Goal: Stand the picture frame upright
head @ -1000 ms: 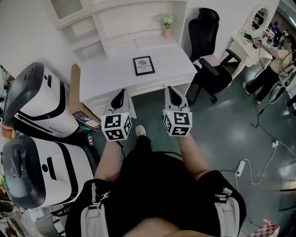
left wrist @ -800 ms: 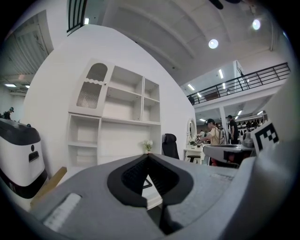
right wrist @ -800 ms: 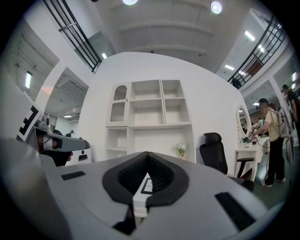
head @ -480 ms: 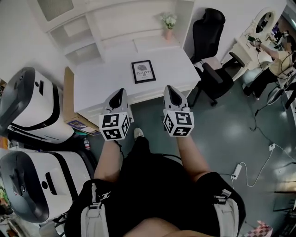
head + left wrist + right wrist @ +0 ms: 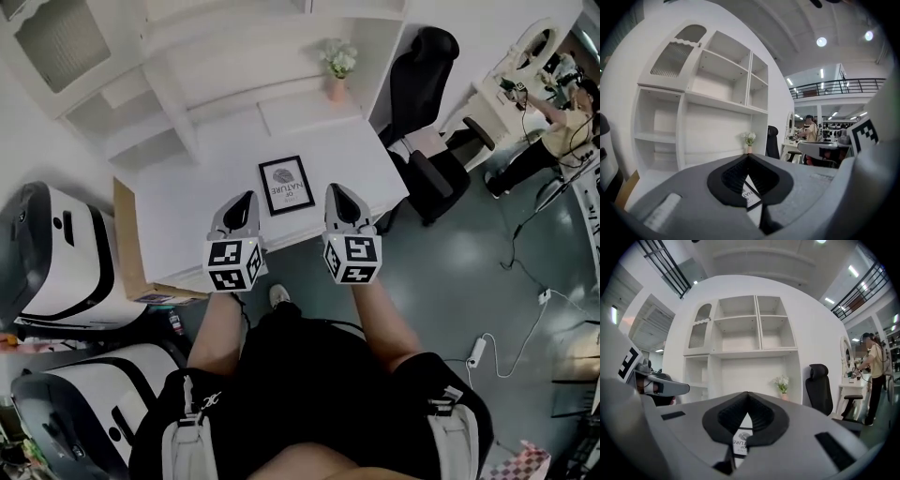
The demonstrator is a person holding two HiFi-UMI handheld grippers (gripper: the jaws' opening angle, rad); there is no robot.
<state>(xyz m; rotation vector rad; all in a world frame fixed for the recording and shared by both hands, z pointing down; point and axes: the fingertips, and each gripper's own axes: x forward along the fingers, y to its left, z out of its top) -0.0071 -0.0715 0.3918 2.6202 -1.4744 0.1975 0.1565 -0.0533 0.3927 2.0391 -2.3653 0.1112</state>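
On the white worktop (image 5: 202, 211), the picture frame (image 5: 286, 185) lies flat, face up, black border, pale print showing, toward the front edge and not upright. Left gripper (image 5: 246, 199) sits just left of the frame and right gripper (image 5: 335, 191) just right of it, side by side, both pointing toward the shelf unit (image 5: 178, 89) at the back of the worktop. Neither touches the frame.

Left gripper view: jaws pressed together, nothing between them, and part of the frame (image 5: 751, 196) shows through the gap below the tips. Right gripper view: jaws pressed together too, empty, with the frame (image 5: 739, 441) seen the same way.

Small vase of white flowers (image 5: 337, 64) stands at the back right of the worktop, well apart from the frame. Black office chair (image 5: 424, 84) is just beside the worktop's right end. Big white machines (image 5: 56, 258) are on the left. A person (image 5: 561, 122) stands at a far white table, top right.
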